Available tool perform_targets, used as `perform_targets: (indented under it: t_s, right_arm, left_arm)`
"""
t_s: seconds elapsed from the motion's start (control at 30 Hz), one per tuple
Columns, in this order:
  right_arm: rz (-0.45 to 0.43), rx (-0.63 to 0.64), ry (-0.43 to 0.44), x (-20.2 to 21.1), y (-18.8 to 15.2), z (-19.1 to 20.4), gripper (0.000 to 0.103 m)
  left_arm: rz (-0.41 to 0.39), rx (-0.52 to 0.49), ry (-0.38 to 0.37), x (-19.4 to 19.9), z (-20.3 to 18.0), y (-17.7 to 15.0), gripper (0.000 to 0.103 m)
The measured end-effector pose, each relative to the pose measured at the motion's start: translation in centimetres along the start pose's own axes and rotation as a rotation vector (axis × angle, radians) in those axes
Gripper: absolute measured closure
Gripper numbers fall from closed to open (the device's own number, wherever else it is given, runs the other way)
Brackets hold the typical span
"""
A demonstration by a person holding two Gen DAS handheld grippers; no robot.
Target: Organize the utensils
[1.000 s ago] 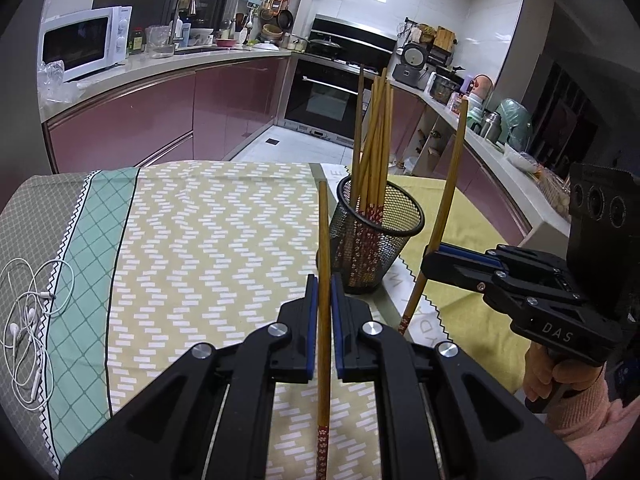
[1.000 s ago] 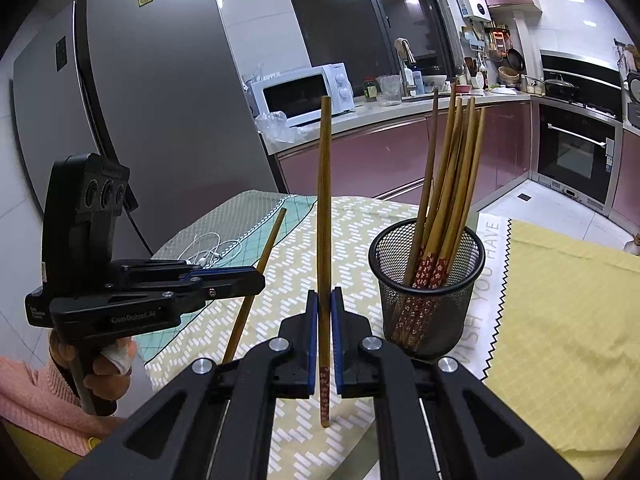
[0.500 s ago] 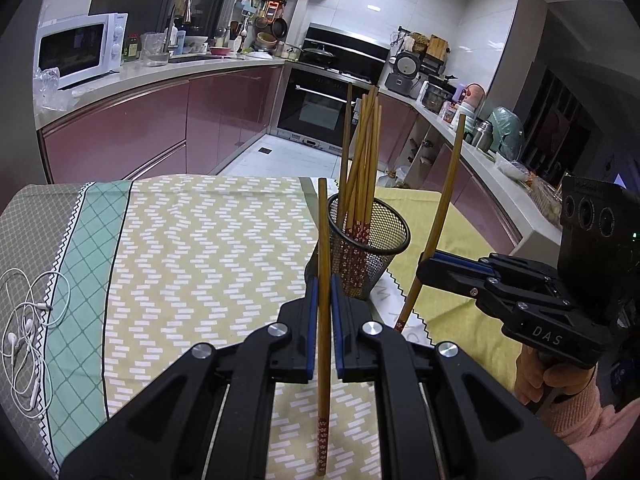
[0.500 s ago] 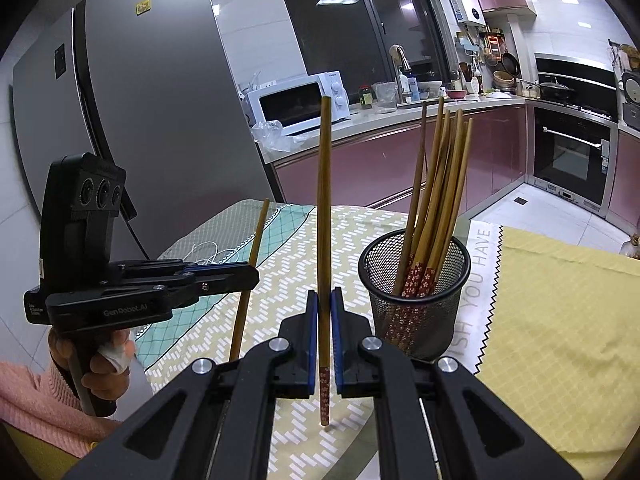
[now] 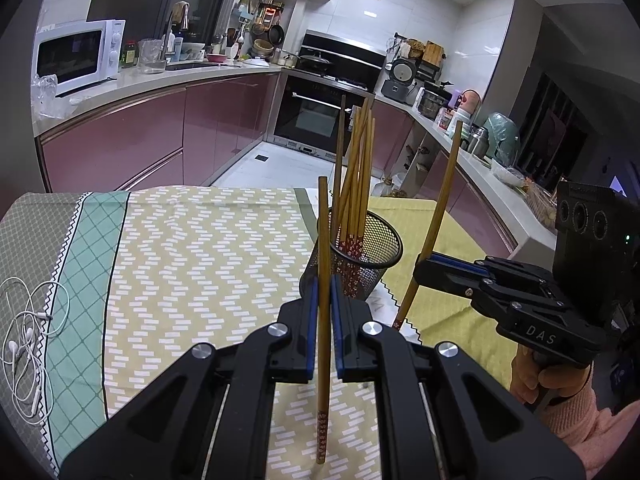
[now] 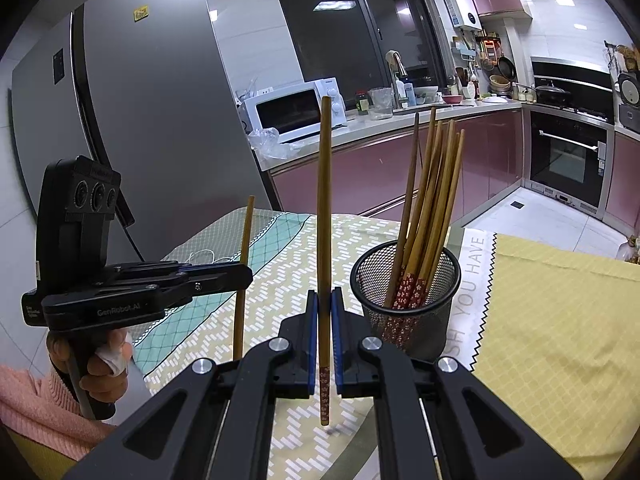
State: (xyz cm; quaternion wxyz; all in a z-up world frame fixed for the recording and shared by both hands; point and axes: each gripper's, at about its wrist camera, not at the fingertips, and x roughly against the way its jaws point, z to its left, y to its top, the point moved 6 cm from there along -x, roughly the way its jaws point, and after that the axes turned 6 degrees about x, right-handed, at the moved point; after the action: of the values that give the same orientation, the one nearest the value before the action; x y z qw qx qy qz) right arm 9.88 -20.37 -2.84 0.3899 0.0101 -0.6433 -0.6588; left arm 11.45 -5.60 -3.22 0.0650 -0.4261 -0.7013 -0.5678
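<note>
A black mesh cup stands on the tablecloth with several wooden chopsticks upright in it, red patterned ends down. My left gripper is shut on one chopstick, held nearly upright just in front and left of the cup. My right gripper is shut on another chopstick, also upright, left of the cup in its own view. In the left wrist view the right gripper and its chopstick are right of the cup. The right wrist view shows the left gripper with its chopstick.
White earphones lie on the left part of the patterned tablecloth. A yellow cloth covers the table to the right of the cup. A hand in a pink sleeve holds the right gripper. Kitchen counters and a fridge stand beyond the table.
The left gripper's chopstick has swung from leaning to nearly upright in the right wrist view. The cup sits slightly farther off in both views. Both grips are unchanged.
</note>
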Motion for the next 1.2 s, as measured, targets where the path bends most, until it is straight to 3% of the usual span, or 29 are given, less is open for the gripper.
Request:
perform_targets:
  t_s: [1.2]
  right_arm:
    - [-0.047, -0.006, -0.018, 0.3, 1.7, -0.4, 0.097]
  left_arm:
    - [-0.039, -0.015, -0.018, 0.5, -1.1, 2.2, 0.096]
